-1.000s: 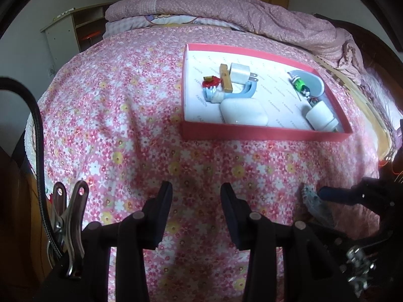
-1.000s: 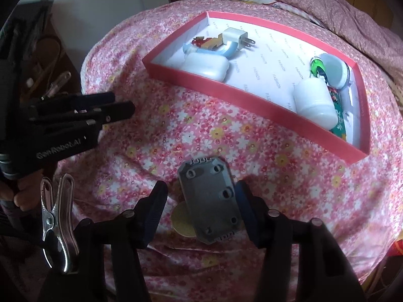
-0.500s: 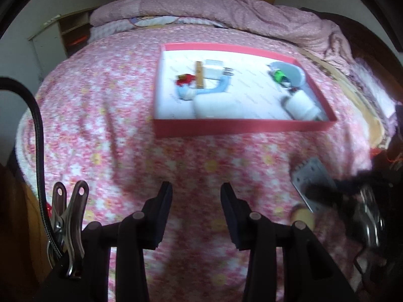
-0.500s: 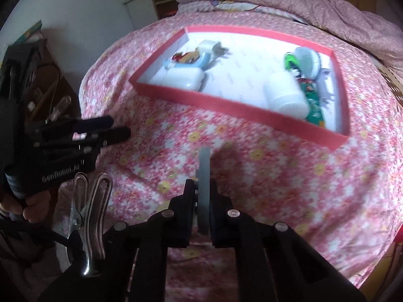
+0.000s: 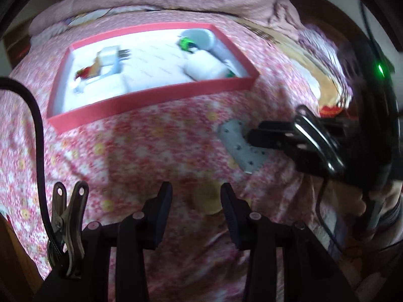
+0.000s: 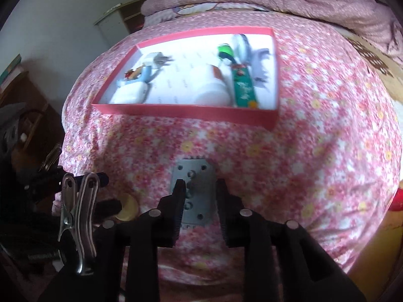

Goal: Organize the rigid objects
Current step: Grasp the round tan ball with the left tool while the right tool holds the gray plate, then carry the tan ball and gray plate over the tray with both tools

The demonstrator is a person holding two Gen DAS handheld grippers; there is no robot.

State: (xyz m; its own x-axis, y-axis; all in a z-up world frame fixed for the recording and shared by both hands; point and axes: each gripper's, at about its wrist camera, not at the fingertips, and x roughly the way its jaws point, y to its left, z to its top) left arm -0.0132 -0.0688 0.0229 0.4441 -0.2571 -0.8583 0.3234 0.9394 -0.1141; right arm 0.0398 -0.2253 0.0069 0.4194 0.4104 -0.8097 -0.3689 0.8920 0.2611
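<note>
1. Right wrist view: grey metal plate lies flat on the bedspread between my right tongs, whose jaws are opening; pads look clear of its edges
2. I judge it stiff, fairly heavy and slick; I'd pinch across its long straight edges
3. Yellow disc sits between my spread left tongs, untouched, probably light
4. Red tray lies ahead of both tongs, already holding items
5. Bedding is soft and creased, so things may tilt; blur hides detail
</note>
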